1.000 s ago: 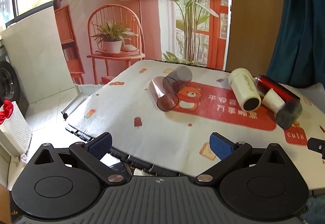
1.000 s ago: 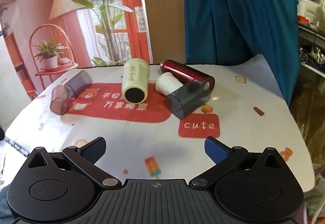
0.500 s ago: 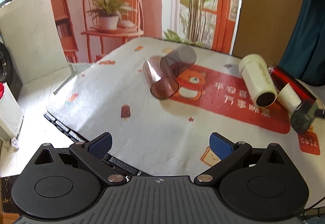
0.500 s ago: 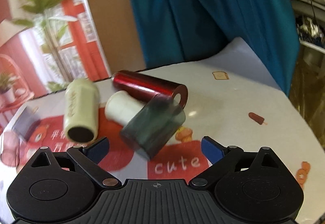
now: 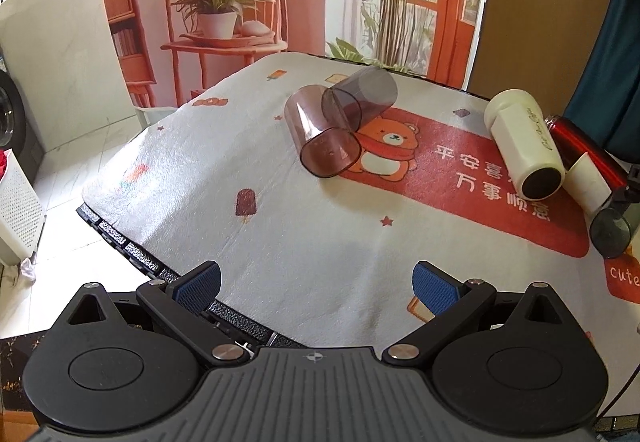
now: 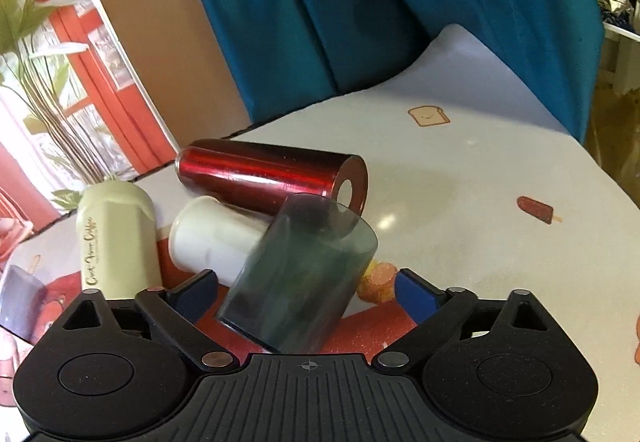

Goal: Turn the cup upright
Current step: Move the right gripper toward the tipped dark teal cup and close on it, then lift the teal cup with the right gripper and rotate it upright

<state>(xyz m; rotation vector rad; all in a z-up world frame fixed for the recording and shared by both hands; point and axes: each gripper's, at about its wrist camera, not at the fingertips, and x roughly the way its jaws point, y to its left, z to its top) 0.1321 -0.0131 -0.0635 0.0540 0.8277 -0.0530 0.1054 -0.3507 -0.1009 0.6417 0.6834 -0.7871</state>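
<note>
A smoky dark green cup [image 6: 300, 278] lies on its side between the open fingers of my right gripper [image 6: 306, 292], which straddles it with space on both sides. It also shows at the right edge of the left wrist view [image 5: 610, 230]. Behind it lie a white cup [image 6: 212, 238], a shiny red tumbler [image 6: 268, 173] and a cream tumbler [image 6: 114, 238]. My left gripper [image 5: 316, 284] is open and empty above the table's near left edge. Two tinted cups, one brown [image 5: 322, 139] and one grey [image 5: 362, 97], lie on their sides ahead of it.
The table wears a white printed cloth with a red bear panel [image 5: 460, 177]. A teal curtain [image 6: 400, 9] hangs behind the table. The table's left edge [image 5: 116, 234] drops to a tiled floor, with a white basket [image 5: 18, 209] beside it.
My right gripper has moved forward and down until the green cup sits between its fingers. My left gripper has moved forward and higher over the table.
</note>
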